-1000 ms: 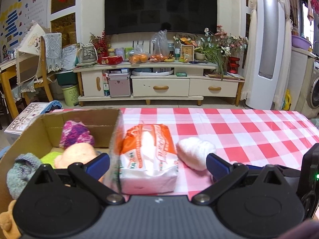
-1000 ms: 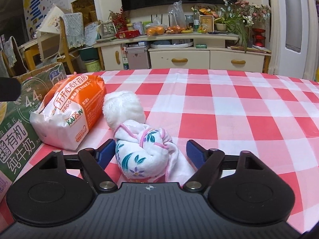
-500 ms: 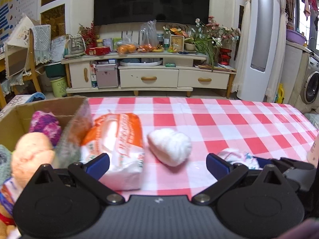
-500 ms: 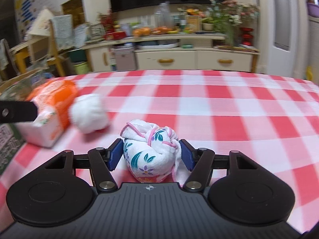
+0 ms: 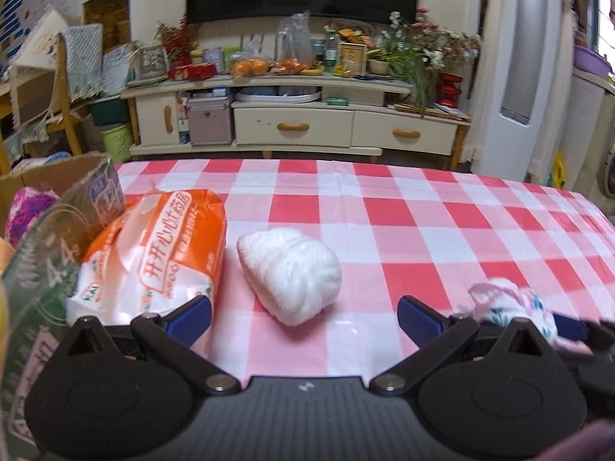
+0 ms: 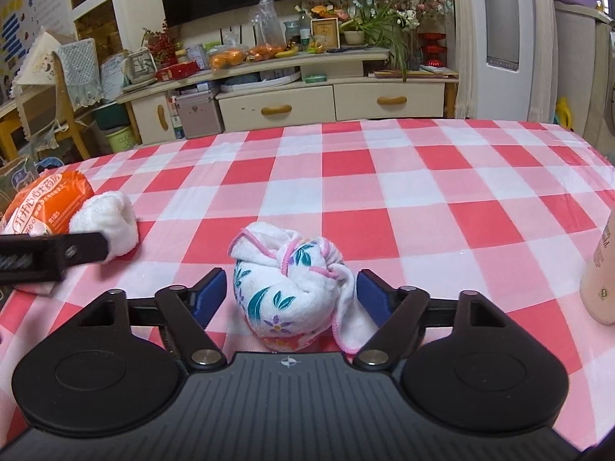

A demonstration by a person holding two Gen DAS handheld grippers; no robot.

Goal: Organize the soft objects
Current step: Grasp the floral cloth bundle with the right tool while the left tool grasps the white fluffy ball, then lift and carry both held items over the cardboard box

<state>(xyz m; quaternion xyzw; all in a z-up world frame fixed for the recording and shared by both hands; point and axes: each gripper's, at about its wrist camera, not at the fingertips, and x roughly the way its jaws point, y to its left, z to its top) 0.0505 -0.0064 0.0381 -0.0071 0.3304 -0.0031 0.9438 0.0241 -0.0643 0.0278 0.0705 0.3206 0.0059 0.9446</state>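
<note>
A white rolled towel [image 5: 292, 274] lies on the checked tablecloth [image 5: 423, 230], just ahead of my left gripper [image 5: 303, 317], whose fingers stand open and wide of it. An orange tissue pack [image 5: 161, 257] leans against the cardboard box [image 5: 65, 230] to the left. In the right wrist view a flowered towel bundle [image 6: 292, 288] rests on the cloth between the fingers of my right gripper [image 6: 292, 294]. Its jaws are opening and the pads are off the towel. The white towel [image 6: 107, 223] and orange pack [image 6: 50, 203] sit far left there.
The box holds a purple knitted item [image 5: 27, 211] and other soft things. A pink bottle [image 6: 603, 276] stands at the right edge. One left-gripper finger [image 6: 50, 257] crosses the right view's left side. A TV cabinet [image 5: 300, 130] stands beyond the table.
My left gripper swung right from the box to face the white towel. My right gripper shut on the flowered towel, drew it right and away from the white one, then opened.
</note>
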